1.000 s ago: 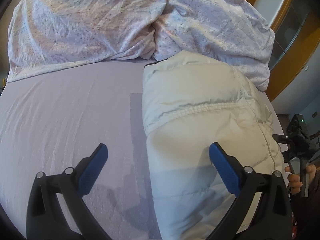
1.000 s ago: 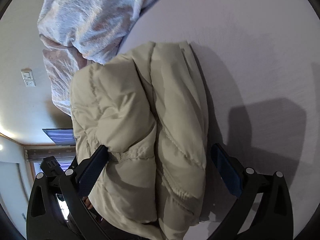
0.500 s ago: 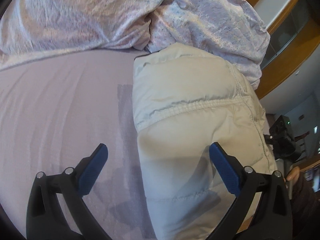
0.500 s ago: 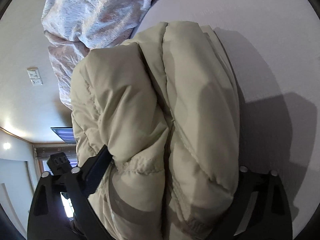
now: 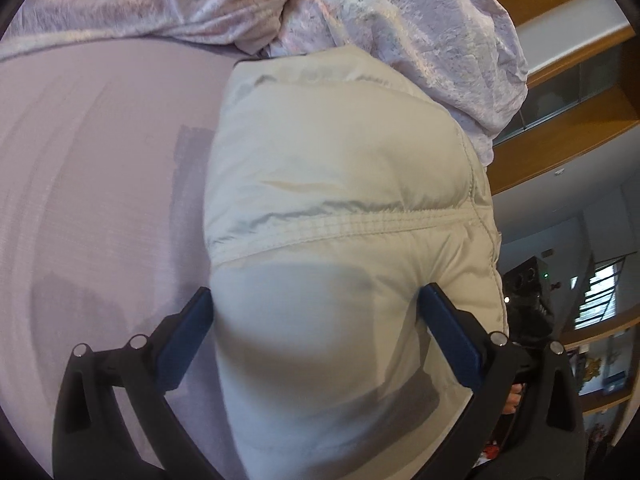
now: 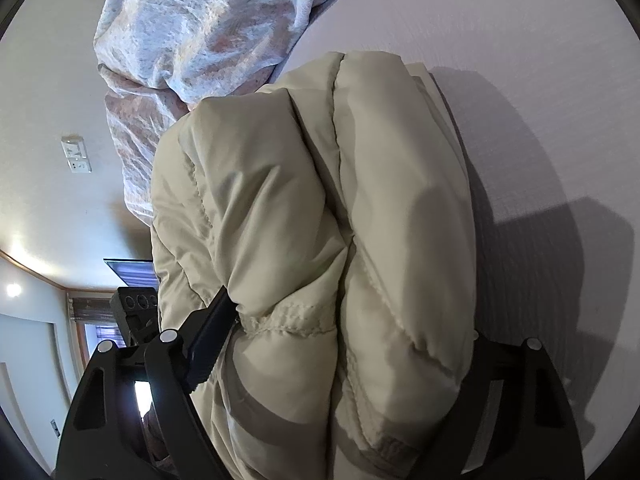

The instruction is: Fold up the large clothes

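The folded cream jacket lies lengthwise on the bed, toward the blanket; left tongs and right tongs straddle it, spread.

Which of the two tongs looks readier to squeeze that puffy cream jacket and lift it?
Probably the right tongs: the folded jacket sits deeper between them. The left tongs straddle only its end.

You've got a lavender bed sheet under the fingers, rumpled floral duvet beyond the tips, wood-trimmed wall off right, and a lit ceiling lamp left.
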The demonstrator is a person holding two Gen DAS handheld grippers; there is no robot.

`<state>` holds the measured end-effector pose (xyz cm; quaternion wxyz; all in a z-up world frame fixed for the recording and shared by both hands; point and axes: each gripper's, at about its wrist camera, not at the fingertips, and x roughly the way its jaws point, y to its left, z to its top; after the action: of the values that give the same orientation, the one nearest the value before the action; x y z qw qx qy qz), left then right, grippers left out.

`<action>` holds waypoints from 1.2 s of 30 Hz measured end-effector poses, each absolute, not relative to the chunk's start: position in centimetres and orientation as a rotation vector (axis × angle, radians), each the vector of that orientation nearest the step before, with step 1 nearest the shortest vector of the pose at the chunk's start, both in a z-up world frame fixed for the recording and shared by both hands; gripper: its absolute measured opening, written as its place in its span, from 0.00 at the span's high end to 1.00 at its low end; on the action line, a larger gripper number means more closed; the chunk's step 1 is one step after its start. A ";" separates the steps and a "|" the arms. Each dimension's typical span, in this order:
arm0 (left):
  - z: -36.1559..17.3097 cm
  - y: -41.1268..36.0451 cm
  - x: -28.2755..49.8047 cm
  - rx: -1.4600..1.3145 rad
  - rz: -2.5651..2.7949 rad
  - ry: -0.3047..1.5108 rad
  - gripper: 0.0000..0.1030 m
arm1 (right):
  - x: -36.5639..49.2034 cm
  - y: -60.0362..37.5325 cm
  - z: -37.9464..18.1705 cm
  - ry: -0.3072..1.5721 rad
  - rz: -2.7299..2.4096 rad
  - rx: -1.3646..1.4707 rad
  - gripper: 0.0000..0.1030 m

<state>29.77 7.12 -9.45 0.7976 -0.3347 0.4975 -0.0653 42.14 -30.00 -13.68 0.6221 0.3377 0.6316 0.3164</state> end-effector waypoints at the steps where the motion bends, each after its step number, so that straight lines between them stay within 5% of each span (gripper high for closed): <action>1: -9.6 7.1 29.8 -0.731 -0.145 1.066 0.02 | 42.1 -30.1 -13.7 1.452 0.726 0.777 0.19; 8: -9.7 7.3 29.7 -0.771 -0.165 1.058 0.11 | 41.8 -30.4 -14.1 1.444 0.718 0.807 0.20; 15: -7.8 9.1 29.4 -0.766 -0.163 1.050 0.33 | 41.6 -29.7 -13.4 1.391 0.780 0.850 0.38; 36: -5.1 21.2 30.5 -0.767 0.026 0.932 0.35 | 47.4 -16.1 -12.0 1.411 0.899 0.747 0.44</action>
<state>30.49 21.24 -5.08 0.8233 -0.3608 0.4381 0.0122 47.37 -16.14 -12.00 0.6087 0.3235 0.6110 0.3891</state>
